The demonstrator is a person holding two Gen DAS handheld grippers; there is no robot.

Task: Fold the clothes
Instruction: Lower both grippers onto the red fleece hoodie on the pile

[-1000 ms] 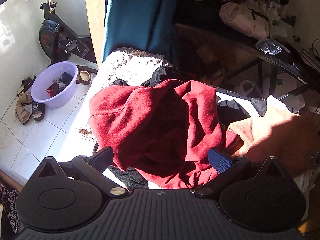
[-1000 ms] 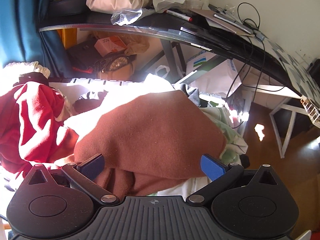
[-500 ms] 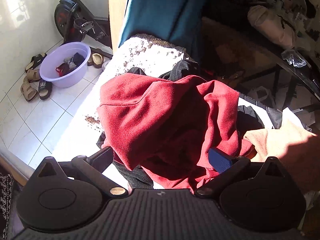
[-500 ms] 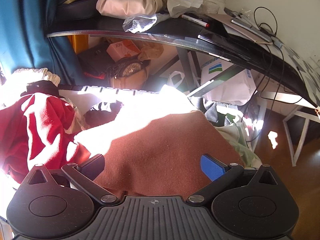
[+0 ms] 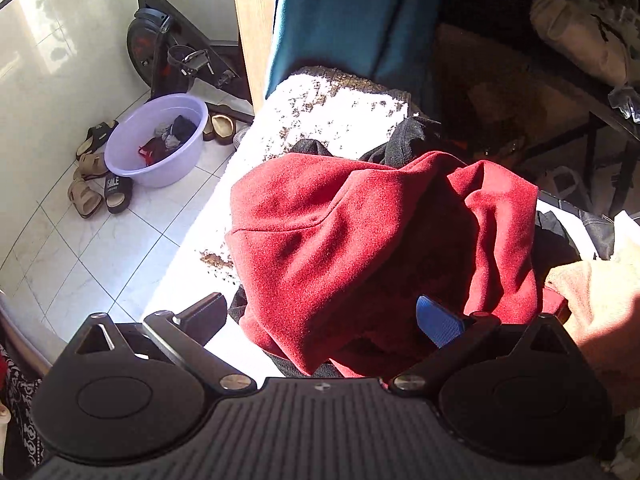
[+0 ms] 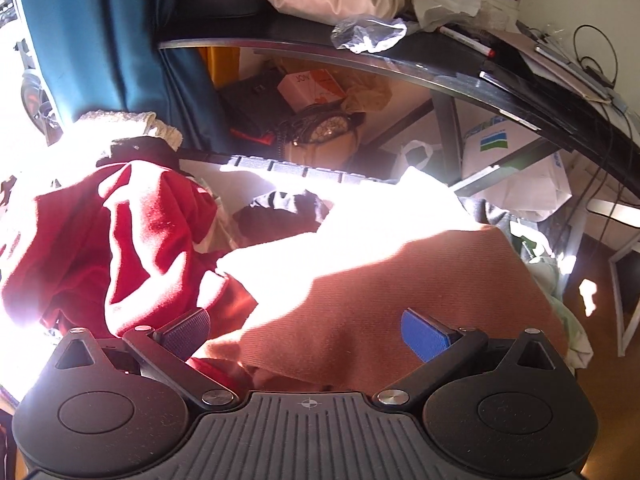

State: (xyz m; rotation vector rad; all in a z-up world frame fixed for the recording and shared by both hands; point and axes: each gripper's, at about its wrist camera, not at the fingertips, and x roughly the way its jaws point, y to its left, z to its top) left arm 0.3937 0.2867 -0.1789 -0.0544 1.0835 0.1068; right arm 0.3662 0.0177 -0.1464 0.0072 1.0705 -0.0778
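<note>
A crumpled red fleece garment (image 5: 360,240) lies on a pile of clothes on a white surface; it also shows in the right wrist view (image 6: 120,240). A salmon-brown garment (image 6: 400,300) lies to its right and shows at the right edge of the left wrist view (image 5: 592,300). Dark clothes (image 5: 404,140) lie under the red one. My left gripper (image 5: 324,316) is open, its fingers straddling the red garment's near edge. My right gripper (image 6: 308,332) is open over the near edge of the salmon-brown garment.
A purple basin (image 5: 156,148) with clothes, slippers (image 5: 96,196) and an exercise bike (image 5: 172,56) stand on the tiled floor at left. A teal curtain (image 5: 352,20) hangs behind. A cluttered black desk (image 6: 400,52) with boxes and bags beneath stands at right.
Both grippers have shifted to the right and drawn back a little; the red garment now sits more to the centre-right in the left view. Both stay open.
</note>
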